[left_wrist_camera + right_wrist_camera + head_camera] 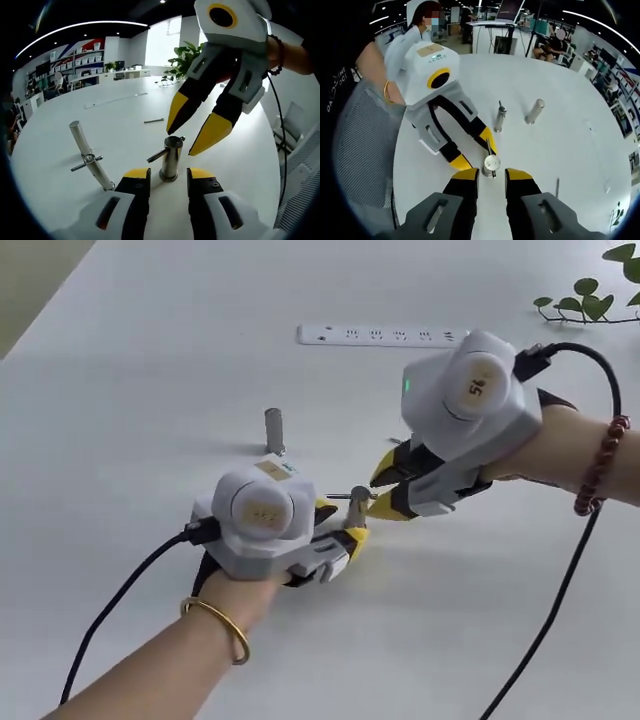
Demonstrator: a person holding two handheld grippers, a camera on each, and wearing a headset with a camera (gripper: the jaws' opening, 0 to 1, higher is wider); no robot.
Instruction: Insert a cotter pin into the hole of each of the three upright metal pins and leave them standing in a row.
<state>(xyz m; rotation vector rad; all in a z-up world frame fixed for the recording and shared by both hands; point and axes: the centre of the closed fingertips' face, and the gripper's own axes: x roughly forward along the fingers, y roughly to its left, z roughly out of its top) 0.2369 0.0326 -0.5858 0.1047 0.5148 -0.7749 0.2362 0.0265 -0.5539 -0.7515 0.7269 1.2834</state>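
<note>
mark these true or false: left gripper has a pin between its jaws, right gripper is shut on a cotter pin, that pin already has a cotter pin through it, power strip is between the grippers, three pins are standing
1. The near metal pin stands between the jaws of the left gripper. True.
2. The right gripper is shut on a cotter pin. False: its jaws are open, with nothing between them.
3. A cotter pin already passes through the near metal pin. True.
4. The power strip lies between the grippers. False: it lies beyond both, farther across the table.
5. Three pins stand upright. True: a second metal pin and a third metal pin stand beyond the near one.
</note>
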